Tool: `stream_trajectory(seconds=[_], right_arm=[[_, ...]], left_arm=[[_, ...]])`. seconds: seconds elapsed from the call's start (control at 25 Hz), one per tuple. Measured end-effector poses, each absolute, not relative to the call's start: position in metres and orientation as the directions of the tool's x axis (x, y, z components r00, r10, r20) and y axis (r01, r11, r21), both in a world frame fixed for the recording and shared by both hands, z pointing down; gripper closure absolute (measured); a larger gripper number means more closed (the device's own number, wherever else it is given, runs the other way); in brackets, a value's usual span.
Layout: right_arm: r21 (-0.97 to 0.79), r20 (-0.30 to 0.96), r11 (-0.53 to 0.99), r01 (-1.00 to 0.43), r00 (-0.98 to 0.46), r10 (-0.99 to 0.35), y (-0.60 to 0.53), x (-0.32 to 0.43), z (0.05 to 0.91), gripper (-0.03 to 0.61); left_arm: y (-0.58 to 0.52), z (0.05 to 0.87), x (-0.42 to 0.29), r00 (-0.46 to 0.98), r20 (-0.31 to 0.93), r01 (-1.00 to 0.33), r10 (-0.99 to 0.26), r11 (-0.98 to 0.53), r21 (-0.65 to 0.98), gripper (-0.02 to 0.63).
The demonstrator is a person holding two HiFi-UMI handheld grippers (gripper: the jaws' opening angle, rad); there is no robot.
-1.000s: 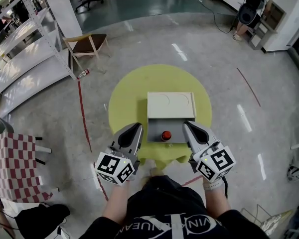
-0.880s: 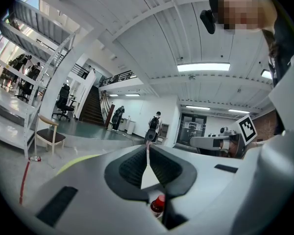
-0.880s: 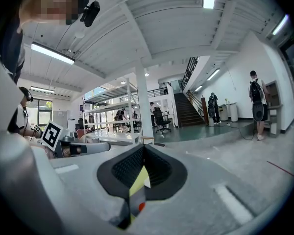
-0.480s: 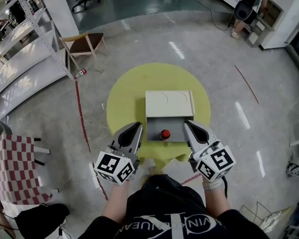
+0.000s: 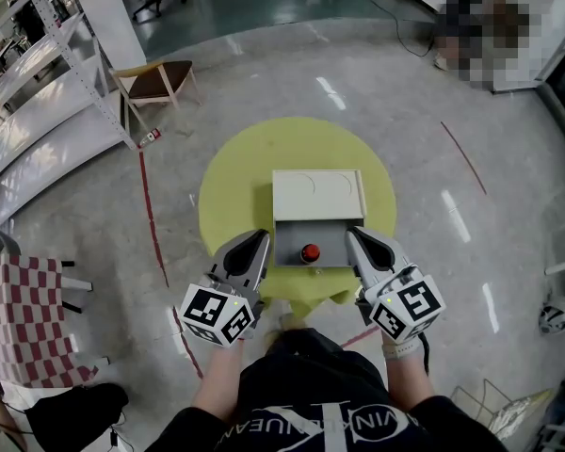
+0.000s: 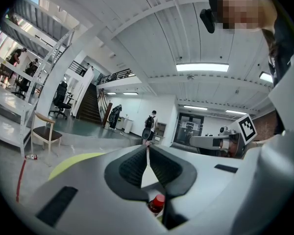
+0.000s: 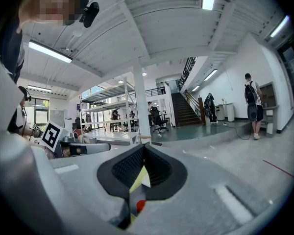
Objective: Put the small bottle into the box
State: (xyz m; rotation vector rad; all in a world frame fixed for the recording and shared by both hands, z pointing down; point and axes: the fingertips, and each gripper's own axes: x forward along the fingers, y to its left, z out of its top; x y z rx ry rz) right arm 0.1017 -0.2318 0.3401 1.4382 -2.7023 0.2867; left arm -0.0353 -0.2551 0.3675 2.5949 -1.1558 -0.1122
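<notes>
- Your left gripper (image 5: 259, 241) and right gripper (image 5: 354, 238) are both pressed together on nothing, either side of the box (image 5: 288, 243).
- The small bottle (image 5: 310, 253) sits inside the box's open part, red cap up.
- The placing looks done; only the half-slid lid (image 5: 318, 194) may remain.

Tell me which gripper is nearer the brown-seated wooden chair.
Left. The left gripper is right of the brown-seated wooden chair and nearer the person; the right gripper lies farther right.

The small bottle (image 5: 311, 253) sits in the box (image 5: 317, 196) on the table (image 5: 235, 186).
</notes>
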Motion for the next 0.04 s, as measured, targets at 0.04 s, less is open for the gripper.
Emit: stream_trajectory(seconds=[0.04], right_arm=[[-0.132, 0.146, 0.545, -0.828, -0.560, -0.815, -0.2323, 0.1018, 0.3399, 0.572]], left_arm=[[-0.2555, 0.3674, -0.0349, 0.674, 0.050, -0.714, -0.737, -0.633, 0.300, 0.591]])
